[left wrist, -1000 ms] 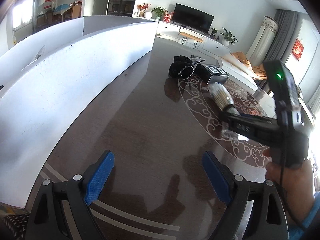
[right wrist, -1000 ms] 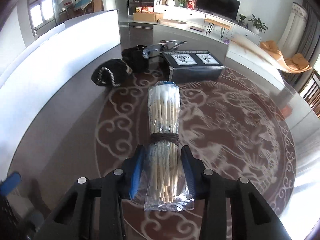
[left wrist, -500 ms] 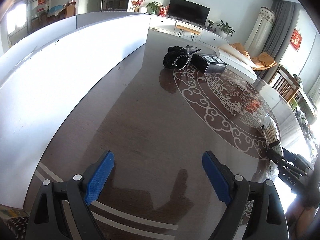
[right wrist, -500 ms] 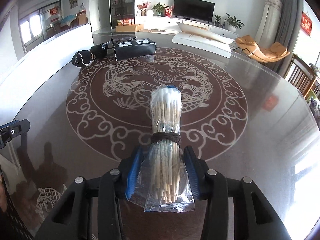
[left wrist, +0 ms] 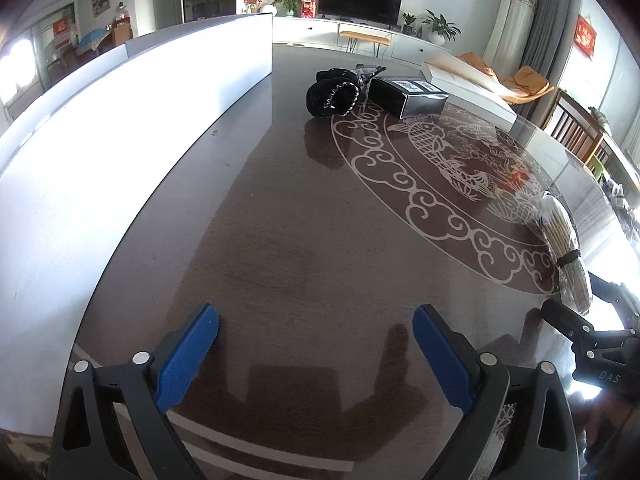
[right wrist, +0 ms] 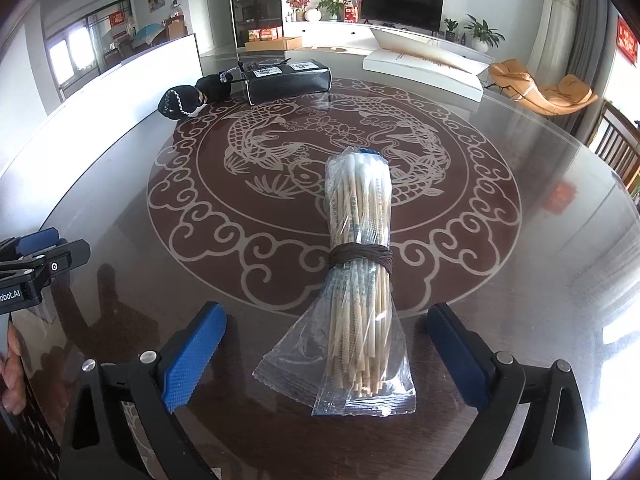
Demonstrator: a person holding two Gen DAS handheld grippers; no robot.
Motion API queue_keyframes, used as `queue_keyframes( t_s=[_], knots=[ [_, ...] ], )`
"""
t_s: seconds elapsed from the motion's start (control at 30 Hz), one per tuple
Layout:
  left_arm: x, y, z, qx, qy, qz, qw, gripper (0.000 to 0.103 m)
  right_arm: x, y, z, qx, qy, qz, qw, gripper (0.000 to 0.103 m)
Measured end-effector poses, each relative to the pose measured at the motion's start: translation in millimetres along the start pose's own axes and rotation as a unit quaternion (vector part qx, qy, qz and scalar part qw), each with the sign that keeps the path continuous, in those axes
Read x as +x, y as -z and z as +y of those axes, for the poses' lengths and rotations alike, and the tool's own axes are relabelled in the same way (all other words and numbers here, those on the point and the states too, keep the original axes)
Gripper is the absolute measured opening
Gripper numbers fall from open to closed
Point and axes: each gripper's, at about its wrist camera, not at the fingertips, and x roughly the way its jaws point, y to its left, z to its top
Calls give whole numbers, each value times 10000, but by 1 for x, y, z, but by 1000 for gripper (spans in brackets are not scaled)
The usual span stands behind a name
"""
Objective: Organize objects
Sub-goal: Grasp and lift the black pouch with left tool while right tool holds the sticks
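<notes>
The right gripper (right wrist: 326,354) had just been opening, and its blue pads stood wide apart. The bag of cotton swabs (right wrist: 358,264) lay between them on the table (right wrist: 520,280), touching neither pad, with its white tips toward the middle of the frame. The left gripper (left wrist: 316,354) was also spread wide, with only bare table between its pads. In the left view the bag (left wrist: 562,248) lay at the right edge. A black pouch (left wrist: 332,96) and a dark box (left wrist: 406,96) sat near each other in the upper middle, well apart from the bag.
</notes>
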Motion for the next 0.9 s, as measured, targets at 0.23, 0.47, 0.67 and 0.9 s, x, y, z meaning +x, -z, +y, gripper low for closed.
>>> queue_keyframes(
  t_s=[0.23,0.47,0.67,0.9],
  knots=[
    [46,-63,-13,586,-45,278,9979,103,1,0,1,-21,-21,13,10000,103],
    [104,-151,-24,694,-35,910,9934,103,1,0,1,-20,-21,12,10000,103],
    [126,-196,-21,473,-168,624,9968,71,2,0,2,-20,-22,12,10000,103],
    [69,-121,-16,676,-65,131,9976,34,2,0,1,-21,-21,12,10000,103]
  ],
)
